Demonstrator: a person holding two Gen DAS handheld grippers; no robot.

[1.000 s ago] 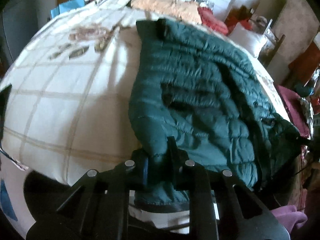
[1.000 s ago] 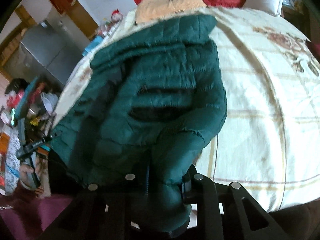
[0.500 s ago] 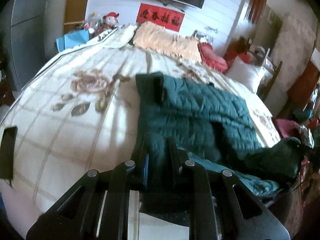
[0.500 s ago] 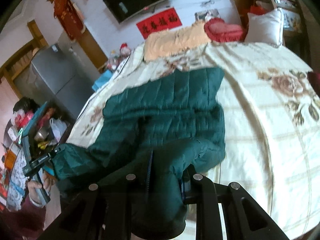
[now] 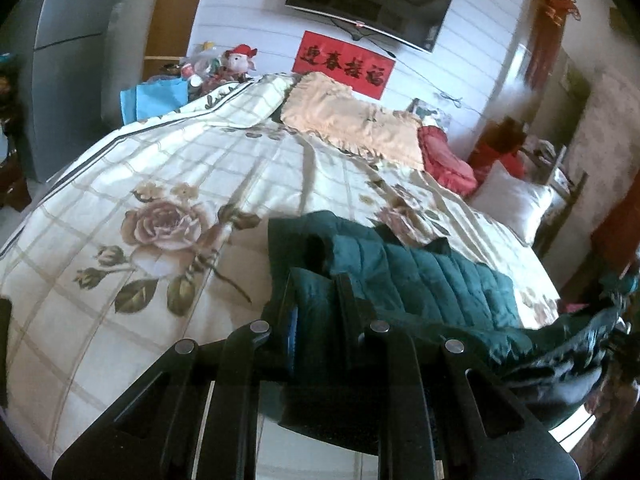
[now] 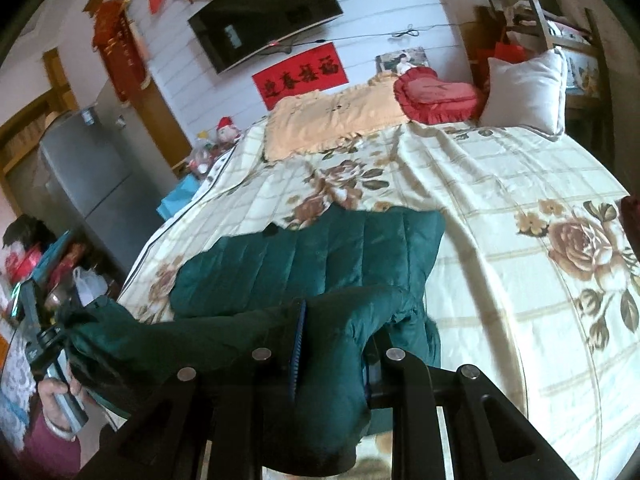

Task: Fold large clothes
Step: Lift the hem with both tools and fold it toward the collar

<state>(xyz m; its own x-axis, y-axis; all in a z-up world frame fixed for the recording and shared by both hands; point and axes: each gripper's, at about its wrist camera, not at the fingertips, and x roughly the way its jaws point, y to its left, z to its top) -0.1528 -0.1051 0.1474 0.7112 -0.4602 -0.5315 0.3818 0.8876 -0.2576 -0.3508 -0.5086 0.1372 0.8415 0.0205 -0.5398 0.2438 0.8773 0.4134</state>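
the green quilted jacket (image 5: 432, 280) lies on the floral bedspread (image 5: 160, 208) near the foot of the bed, its near edge lifted off the cover. in the left wrist view the left gripper (image 5: 318, 300) is clamped on a bunch of the jacket's edge, fabric filling the gap between the two black fingers (image 5: 344, 292), with a blue pad edge showing on the inner face of the left-hand one. from that pinch the jacket runs to the right as a raised, sagging band toward the picture's right edge, where it is dark and blurred. beyond it the flat part of the jacket rests on the bedspread. farther up the bed are a peach blanket (image 5: 352, 120), a red heart cushion (image 5: 444, 156) and a white pillow (image 5: 512, 200); a television (image 5: 368, 4) hangs on the wall above a red banner (image 5: 344, 64).

in the right wrist view the right gripper (image 6: 334, 344) is closed on another bunch of the jacket (image 6: 312, 256), which bulges up between and over its fingers. the lifted edge stretches left to the left gripper (image 6: 44, 340), seen small at the picture's left side, held in a hand (image 6: 56, 396). behind the raised edge the rest of the jacket lies flat on the bedspread (image 6: 500, 200). a grey fridge (image 6: 88, 176) stands at the left.
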